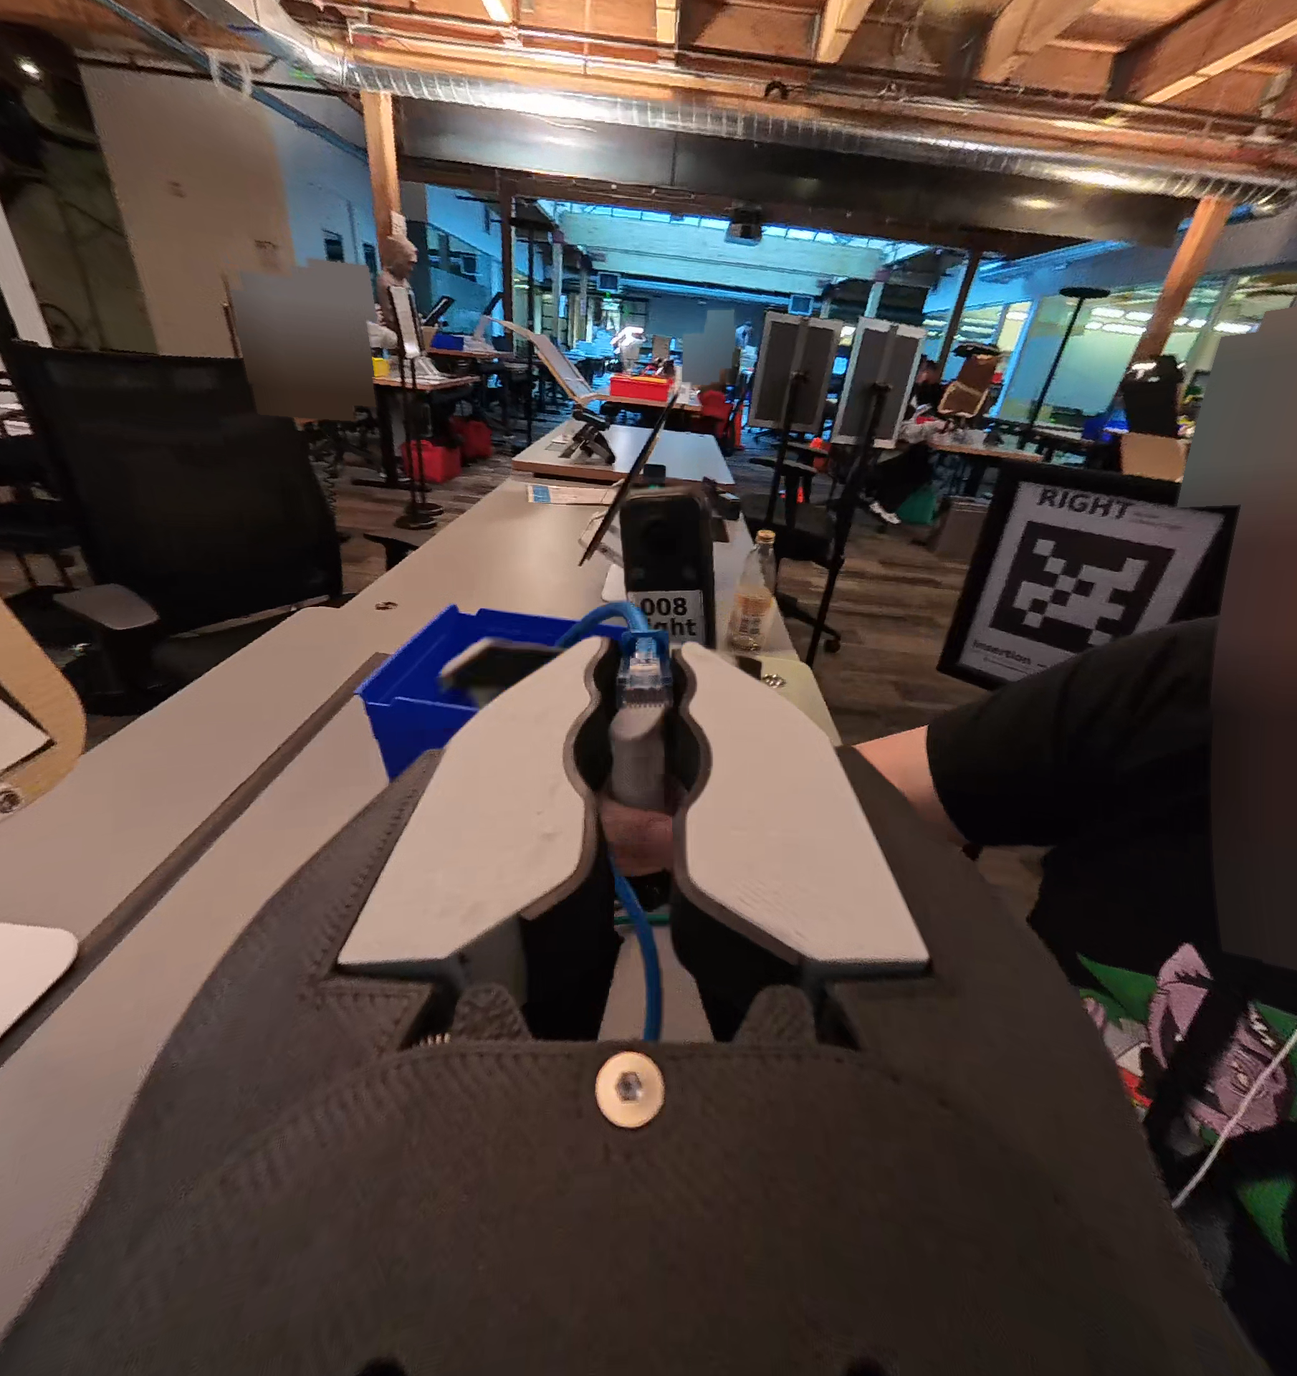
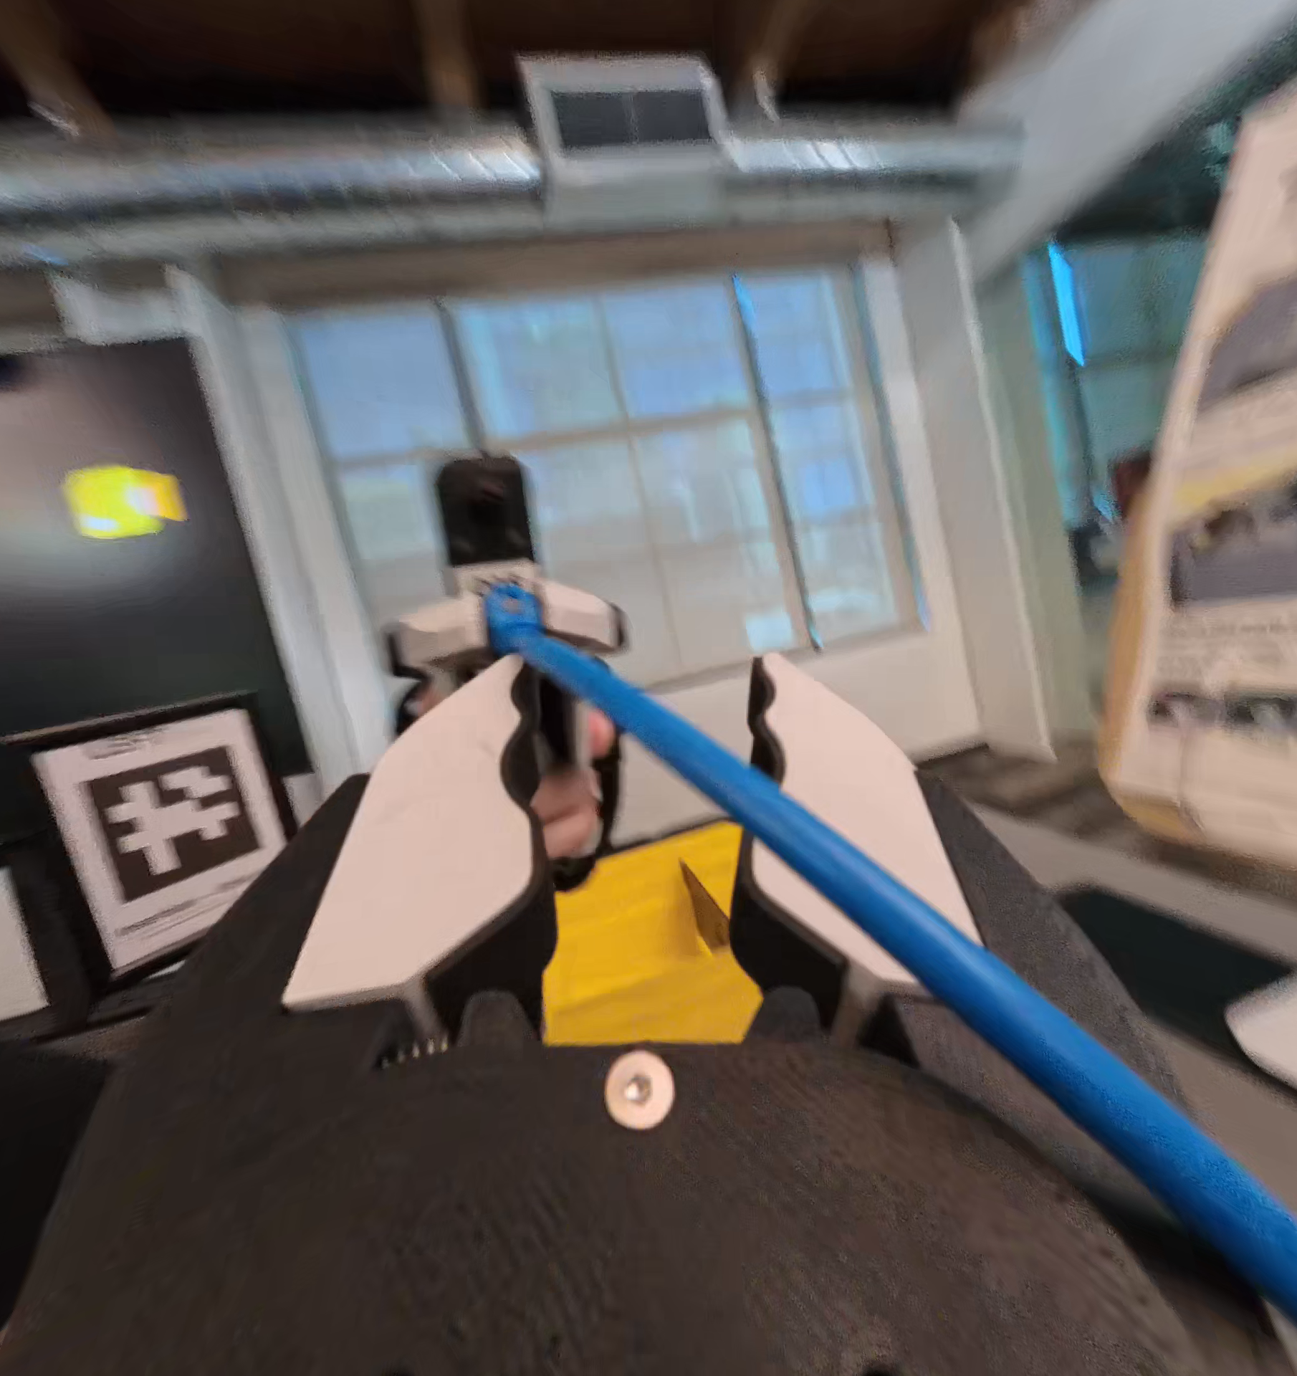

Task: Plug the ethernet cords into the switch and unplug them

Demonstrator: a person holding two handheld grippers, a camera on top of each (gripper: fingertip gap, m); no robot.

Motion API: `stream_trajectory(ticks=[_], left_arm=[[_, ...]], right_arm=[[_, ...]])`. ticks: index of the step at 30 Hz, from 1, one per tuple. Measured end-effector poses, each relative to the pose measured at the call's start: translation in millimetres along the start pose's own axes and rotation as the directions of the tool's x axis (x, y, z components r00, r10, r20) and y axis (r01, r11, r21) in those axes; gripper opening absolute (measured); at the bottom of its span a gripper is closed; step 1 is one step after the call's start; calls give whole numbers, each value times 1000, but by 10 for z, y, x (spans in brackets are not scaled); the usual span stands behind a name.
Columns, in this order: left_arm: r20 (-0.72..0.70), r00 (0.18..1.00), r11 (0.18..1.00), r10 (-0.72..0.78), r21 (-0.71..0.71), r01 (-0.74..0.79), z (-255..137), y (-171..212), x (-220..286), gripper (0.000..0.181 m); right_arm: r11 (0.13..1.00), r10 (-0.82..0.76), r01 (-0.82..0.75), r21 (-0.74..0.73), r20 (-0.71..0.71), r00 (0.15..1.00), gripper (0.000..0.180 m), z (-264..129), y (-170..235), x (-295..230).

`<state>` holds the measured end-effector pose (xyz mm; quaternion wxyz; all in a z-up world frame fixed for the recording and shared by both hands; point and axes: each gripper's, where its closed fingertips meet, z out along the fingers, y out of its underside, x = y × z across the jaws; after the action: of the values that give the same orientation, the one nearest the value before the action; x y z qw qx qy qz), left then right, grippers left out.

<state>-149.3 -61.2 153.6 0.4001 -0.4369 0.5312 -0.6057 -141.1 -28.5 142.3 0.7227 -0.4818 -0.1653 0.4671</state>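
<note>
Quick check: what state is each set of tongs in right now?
Left tongs: closed on the blue cable's plug.
Right tongs: open, holding nothing; the cable crosses between them.

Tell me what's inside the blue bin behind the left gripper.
In the left wrist view, the blue bin shows a dark flat object poking above its rim. The left gripper, jaws shut on the ethernet plug, covers the rest of the interior.

Blurred: the right tool [image 2: 642, 681] stands open, a blue cord [image 2: 854, 878] slanting across its right finger [image 2: 839, 811].
</note>
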Motion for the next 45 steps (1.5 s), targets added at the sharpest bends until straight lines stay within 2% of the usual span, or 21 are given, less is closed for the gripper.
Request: stream_trajectory(ticks=[3, 5, 9, 15, 24, 30, 34, 42, 43, 45], left_arm=[[-21, 999, 1000, -28, -2, 28, -17, 18, -22, 12], [-37, 999, 999, -23, -24, 22, -12, 54, -10, 12], [-37, 999, 999, -1, -50, -1, 29, 99, 9, 12], [-17, 1000, 994, 26, -102, -28, 75, 187, -13, 12], [9, 995, 978, 98, -183, -95, 104, 293, -18, 11], [16, 988, 963, 156, -225, -148, 87, 329, 0, 11], [24, 984, 954, 178, -248, -166, 76, 356, -13, 12], [11, 987, 959, 163, -235, -156, 122, 397, -18, 12], [20, 985, 957, 170, -243, -160, 124, 420, -34, 17], [30, 979, 930, 202, -318, -182, 121, 553, -59, 45]], right_arm=[[989, -148, 140, 56, 192, 970, 45, -87, -133, -259], [979, -205, 196, 61, 227, 952, 41, -120, -194, -332], [968, -208, 237, -78, 277, 938, 27, -126, -153, -351], [938, -174, 239, -253, 255, 951, 15, -147, -80, -246], [909, -150, 236, -343, 258, 954, 13, -150, 32, -246], [913, -58, 173, -368, 303, 951, 17, -175, 55, -309], [915, -23, 133, -381, 279, 960, 14, -163, 69, -285], [876, -154, 260, -406, 275, 949, 11, -200, 74, -259], [870, -183, 281, -405, 265, 947, 11, -206, 50, -245], [857, -250, 329, -397, 237, 939, 11, -244, -56, -197]])
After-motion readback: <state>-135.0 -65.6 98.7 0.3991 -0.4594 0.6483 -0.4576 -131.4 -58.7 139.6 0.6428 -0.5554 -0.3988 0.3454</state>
